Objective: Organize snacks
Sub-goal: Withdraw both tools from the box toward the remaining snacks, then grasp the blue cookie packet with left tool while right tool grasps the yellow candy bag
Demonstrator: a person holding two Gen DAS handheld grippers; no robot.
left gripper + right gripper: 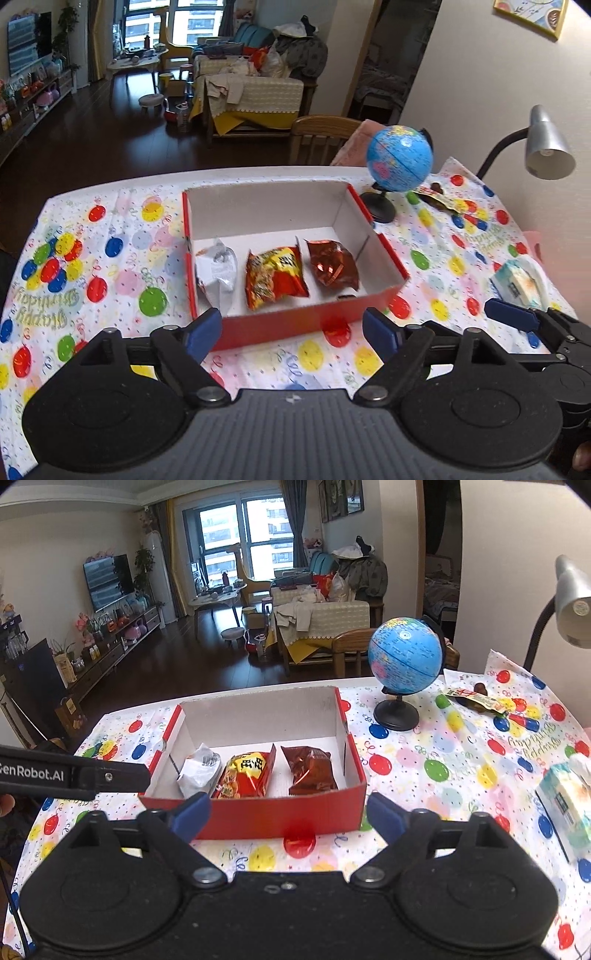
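Left gripper (291, 334): blue-padded fingers spread wide, holding nothing, hovering at the near wall of the box.
Right gripper (288, 818): fingers likewise released and bare, near the same wall.
Red cardboard box (295, 814): open-topped, white inside, mid-table.
Snacks in box: white crinkled packet (197, 773) left, red-and-yellow packet (245, 777) middle, dark red foil packet (312, 773) right, side by side along the near wall.
Loose snack: dark brown packet (474, 698) far right, beside the blue globe on a black stand (404, 661).
Near right: pale tissue pack (567, 805).
Underneath: balloon-print tablecloth (424, 753).
Far right edge: grey desk lamp (572, 598).
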